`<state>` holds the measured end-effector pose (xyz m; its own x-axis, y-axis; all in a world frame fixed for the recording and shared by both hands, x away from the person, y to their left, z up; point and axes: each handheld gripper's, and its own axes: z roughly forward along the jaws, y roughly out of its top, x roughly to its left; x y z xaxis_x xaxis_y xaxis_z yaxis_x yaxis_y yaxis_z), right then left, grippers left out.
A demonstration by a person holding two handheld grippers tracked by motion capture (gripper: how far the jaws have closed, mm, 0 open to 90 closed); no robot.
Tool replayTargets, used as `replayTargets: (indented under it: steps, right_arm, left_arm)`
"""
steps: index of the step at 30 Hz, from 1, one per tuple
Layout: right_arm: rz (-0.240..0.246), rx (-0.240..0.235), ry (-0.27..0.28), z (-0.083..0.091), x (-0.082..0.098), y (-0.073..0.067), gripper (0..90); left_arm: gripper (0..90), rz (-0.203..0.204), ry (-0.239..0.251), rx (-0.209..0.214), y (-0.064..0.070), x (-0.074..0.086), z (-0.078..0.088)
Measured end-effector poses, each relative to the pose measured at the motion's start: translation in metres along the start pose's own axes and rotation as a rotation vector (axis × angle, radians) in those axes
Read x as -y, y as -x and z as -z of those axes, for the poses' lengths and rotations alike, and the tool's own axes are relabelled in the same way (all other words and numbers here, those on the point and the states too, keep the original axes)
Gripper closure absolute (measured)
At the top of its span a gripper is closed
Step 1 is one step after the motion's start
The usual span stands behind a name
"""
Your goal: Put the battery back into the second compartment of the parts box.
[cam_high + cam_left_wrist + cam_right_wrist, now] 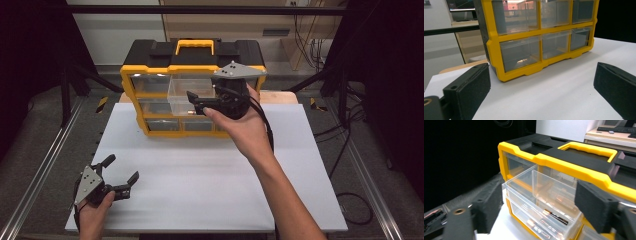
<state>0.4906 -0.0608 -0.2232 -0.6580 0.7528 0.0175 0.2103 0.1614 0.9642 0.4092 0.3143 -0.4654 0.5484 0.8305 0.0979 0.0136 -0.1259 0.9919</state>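
Clear drawer pulled out of yellow organizer, battery inside; right gripper jaws wide above, left gripper wide, idle.

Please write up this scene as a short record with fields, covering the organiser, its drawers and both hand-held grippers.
organiser: yellow and black drawer organiser at the far side of the white table, carry handle on top
open drawer: clear top-row drawer pulled out
contents: a battery lies in the open drawer
right hand-held gripper: at the open drawer, jaws open, nothing held
left hand-held gripper: near the table's front left corner, jaws open, empty
other drawers: closed
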Motion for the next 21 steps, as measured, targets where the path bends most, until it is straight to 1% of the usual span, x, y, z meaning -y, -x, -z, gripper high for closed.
replayTargets:
  steps: [3, 6, 9, 12, 18, 21]
  right_arm:
    - [-0.013, 0.01, 0.01, 0.003, 0.006, 0.002, 15.4]
    - [-0.023, 0.016, 0.015, 0.005, 0.01, 0.004, 13.5]
    - [-0.028, 0.021, 0.024, 0.008, 0.015, 0.005, 12.7]
    - [-0.024, 0.029, 0.025, 0.01, 0.021, 0.005, 11.8]
    - [-0.03, 0.057, 0.023, 0.014, 0.033, 0.01, 11.4]
    - [-0.053, 0.055, 0.028, 0.016, 0.038, 0.013, 9.6]
  left_arm:
    - [0.6, -0.001, 0.001, 0.0, 0.0, 0.0, 0.0]
    - [0.6, -0.001, 0.0, 0.0, 0.0, 0.0, 0.0]
    - [0.6, -0.001, 0.001, -0.001, 0.0, 0.0, 0.0]
    - [0.6, -0.002, 0.0, -0.001, 0.0, 0.0, 0.0]
    - [0.6, -0.003, -0.001, -0.002, 0.0, 0.0, 0.0]
    - [0.6, -0.003, -0.002, -0.001, 0.0, 0.0, 0.0]
